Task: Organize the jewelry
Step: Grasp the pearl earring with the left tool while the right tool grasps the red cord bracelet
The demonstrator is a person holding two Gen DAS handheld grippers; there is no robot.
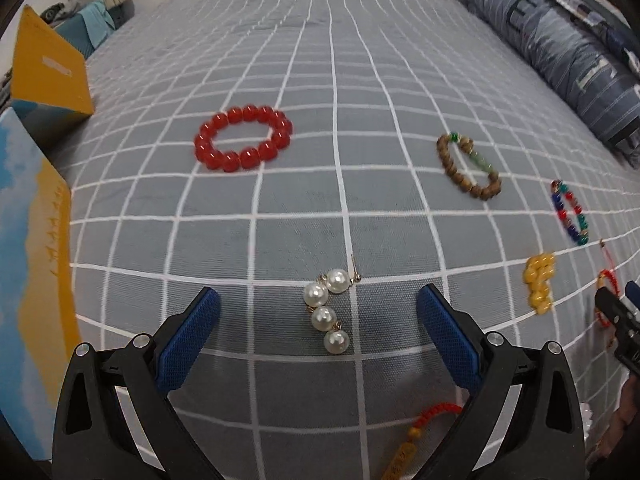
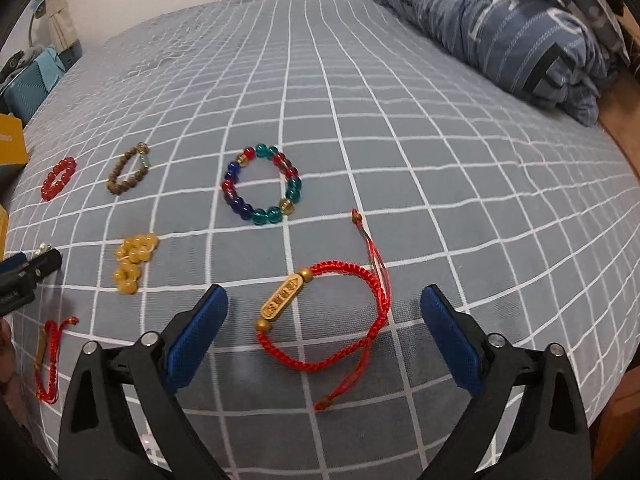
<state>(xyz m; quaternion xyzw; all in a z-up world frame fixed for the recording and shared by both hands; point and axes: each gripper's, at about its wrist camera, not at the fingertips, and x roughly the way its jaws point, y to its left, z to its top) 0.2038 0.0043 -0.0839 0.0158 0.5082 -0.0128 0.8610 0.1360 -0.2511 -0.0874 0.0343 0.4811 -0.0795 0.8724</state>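
Surface: a bed [image 1: 360,80] under a grey sheet with a white grid; the jewelry lies spread across it.
Left claw [image 1: 318,310]: wide and empty; the pearl earrings [image 1: 328,312] lie on the sheet right between its blue pads [image 1: 192,340], their long axis running roughly along the fingers, not across them.
Right claw [image 2: 324,312]: also wide, holding nothing; the red cord bracelet [image 2: 340,316] with its gold tag lies between and just ahead of its pads, loop flat, tails trailing away and back.
Others: red bead bracelet [image 1: 243,138], wooden bead bracelet [image 1: 468,166], multicoloured bead bracelet [image 2: 262,184], yellow bead cluster [image 2: 132,262] — all further off.
Boxes: yellow and blue boxes [image 1: 48,76] at the left edge — probably the destination, nearer the left claw.
Judgement: each claw is lined up on its own piece; neither has gripped yet.
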